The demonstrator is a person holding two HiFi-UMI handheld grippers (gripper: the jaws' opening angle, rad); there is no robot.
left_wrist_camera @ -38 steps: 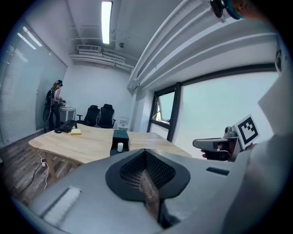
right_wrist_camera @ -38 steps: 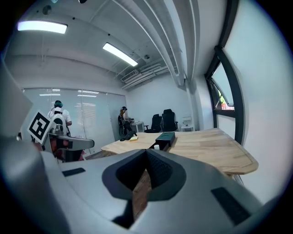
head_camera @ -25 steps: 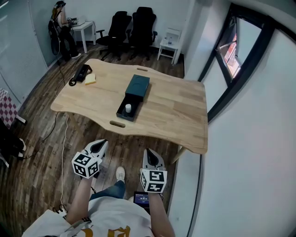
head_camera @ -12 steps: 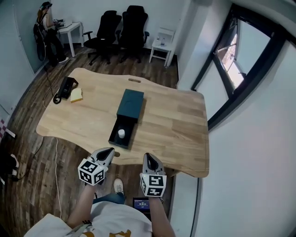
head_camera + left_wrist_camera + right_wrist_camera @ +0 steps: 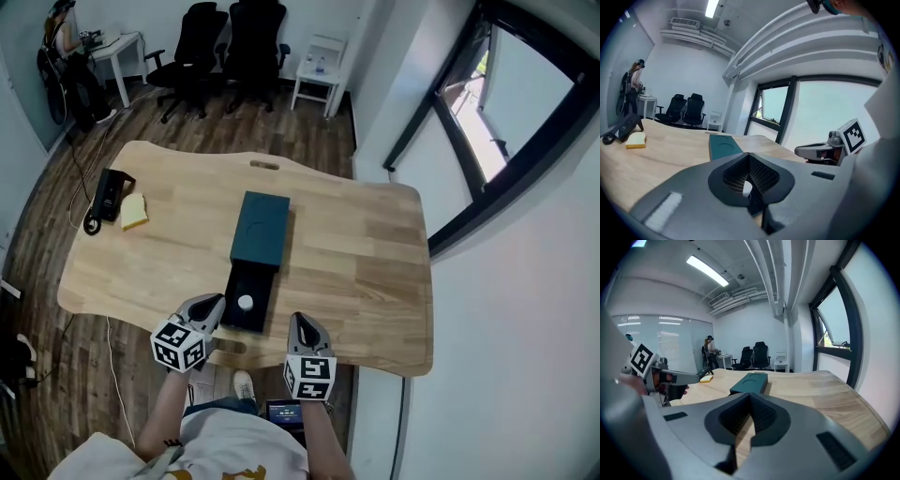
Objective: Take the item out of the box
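Note:
A dark teal box (image 5: 261,228) lies in the middle of the wooden table (image 5: 366,272). Its black tray (image 5: 257,317) is pulled out toward me, with a small white item (image 5: 246,303) in it. My left gripper (image 5: 210,306) is shut and empty, its tips just left of the tray at the table's front edge. Through the left gripper (image 5: 749,157) the white item (image 5: 746,188) shows just ahead, with the box (image 5: 721,144) beyond. My right gripper (image 5: 301,324) hovers shut and empty to the right of the tray. The right gripper (image 5: 750,397) faces the box (image 5: 750,382).
A black device (image 5: 105,196) and a yellow pad (image 5: 134,211) lie at the table's far left. Office chairs (image 5: 225,42), a white side table (image 5: 317,67) and a person (image 5: 62,47) at a desk stand beyond. A wall with a window (image 5: 487,122) runs along the right.
I have stepped up to the table; both grippers went from over the floor to the table's front edge beside the tray. Their jaws stayed shut.

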